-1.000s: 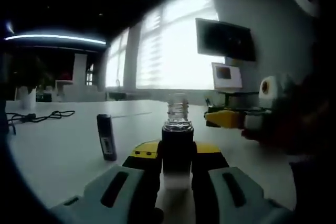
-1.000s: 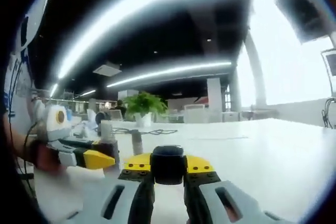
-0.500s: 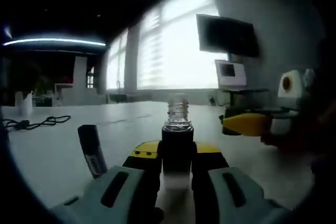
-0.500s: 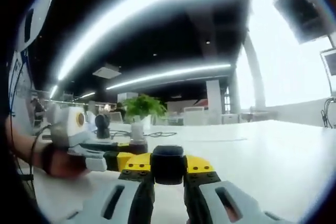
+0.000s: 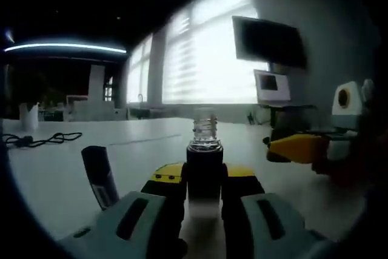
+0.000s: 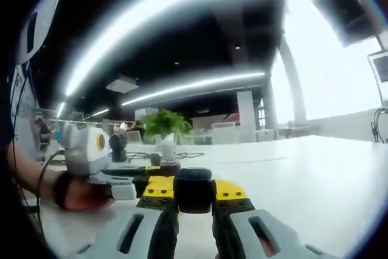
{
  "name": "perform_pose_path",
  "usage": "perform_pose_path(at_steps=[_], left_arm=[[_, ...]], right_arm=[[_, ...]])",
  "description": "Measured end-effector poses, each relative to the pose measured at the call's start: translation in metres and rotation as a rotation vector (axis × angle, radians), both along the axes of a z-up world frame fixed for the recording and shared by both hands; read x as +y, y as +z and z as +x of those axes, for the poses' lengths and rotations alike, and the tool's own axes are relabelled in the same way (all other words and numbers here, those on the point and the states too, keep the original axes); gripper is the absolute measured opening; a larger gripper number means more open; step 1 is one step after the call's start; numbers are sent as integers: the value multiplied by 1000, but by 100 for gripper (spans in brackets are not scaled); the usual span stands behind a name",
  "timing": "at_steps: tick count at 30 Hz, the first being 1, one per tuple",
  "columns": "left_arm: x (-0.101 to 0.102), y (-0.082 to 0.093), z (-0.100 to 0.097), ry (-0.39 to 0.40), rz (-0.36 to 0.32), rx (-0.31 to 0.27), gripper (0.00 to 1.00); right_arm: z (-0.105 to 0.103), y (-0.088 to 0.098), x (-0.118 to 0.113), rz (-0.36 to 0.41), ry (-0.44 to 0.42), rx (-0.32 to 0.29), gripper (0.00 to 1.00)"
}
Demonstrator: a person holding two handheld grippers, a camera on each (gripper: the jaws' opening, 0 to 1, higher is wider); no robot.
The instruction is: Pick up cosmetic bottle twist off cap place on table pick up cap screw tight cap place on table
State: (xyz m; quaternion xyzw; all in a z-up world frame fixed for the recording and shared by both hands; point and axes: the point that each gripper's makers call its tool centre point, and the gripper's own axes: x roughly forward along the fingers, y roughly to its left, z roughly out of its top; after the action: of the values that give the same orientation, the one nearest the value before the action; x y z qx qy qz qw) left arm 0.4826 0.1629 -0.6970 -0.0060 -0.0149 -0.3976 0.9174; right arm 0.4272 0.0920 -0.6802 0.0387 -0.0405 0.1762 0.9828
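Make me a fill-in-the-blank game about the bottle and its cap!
1. The left gripper is shut on the ___.
2. The right gripper is shut on the black ___.
3. The threaded neck of the bottle is bare, so its cap is ___.
4. The dark tube stands on the white ___.

Missing words: bottle; cap; off; table

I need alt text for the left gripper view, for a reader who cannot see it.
The left gripper is shut on an uncapped dark cosmetic bottle, held upright with its clear threaded neck showing. A dark tube-shaped item stands tilted on the white table to its left, and the right gripper enters from the right.
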Motion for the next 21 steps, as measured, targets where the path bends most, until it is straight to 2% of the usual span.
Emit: perform_pose_path(at_steps=[2,5,8,13,15,16,19,20,21], left_arm=[[1,1,0,-1,-3,0,15],[2,3,0,-3,-16,1,23],[3,3,-3,-16,-13,9,24],[13,4,-22,-38,-21,20,24],[21,4,-29,-30,-19,20,24],[27,4,-35,-26,-20,18,24],[48,4,-46,6,-1,3,24],[55,4,-49,24,2,2,24],[62,5,-51,33,1,8,23]], right_arm=[[0,0,0,2,2,-1,15],[0,0,0,-6,-3,-2,15],[1,-1,-1,-8,-9,-2,15],[3,-1,-5,-12,-18,0,15],[5,-2,-10,-13,-26,9,15],[7,-5,-14,26,-34,36,15],[14,-10,-25,-21,-44,61,15],[16,-14,-26,17,-32,99,15],[18,-16,-28,7,-28,106,15]])
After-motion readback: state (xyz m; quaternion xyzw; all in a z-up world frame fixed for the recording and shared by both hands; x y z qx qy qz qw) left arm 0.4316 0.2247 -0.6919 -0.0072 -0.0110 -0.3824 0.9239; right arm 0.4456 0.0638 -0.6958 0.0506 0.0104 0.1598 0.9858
